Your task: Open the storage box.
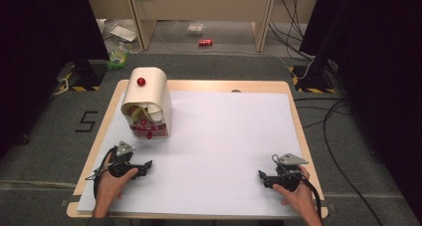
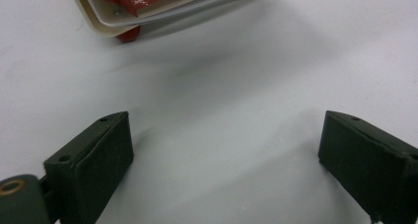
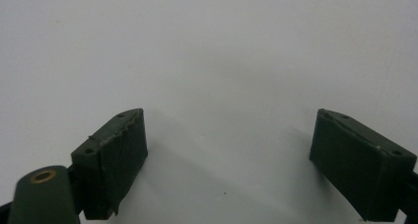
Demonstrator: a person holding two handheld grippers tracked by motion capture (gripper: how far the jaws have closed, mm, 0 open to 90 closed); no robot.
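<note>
So both grippers are just parked low on the desk (image 1: 293, 94) with nothing in them. The left gripper (image 1: 149, 164) sits at the lower left of the high view, fingers (image 2: 93, 169) spread wide and released, just bare white sheet (image 1: 224, 136) between them. The right gripper (image 1: 260, 175) is at the lower right, well apart from the left one, and its fingers (image 3: 118, 155) are spread and released too.

The cream toy box (image 1: 147, 104) with the rounded top and a red knob (image 1: 141, 81) stands in the upper left part of the sheet, up-frame from the left gripper and near it, not touching. In the left gripper view its bottom edge and a red foot (image 2: 129, 34) peek in at the top left.
</note>
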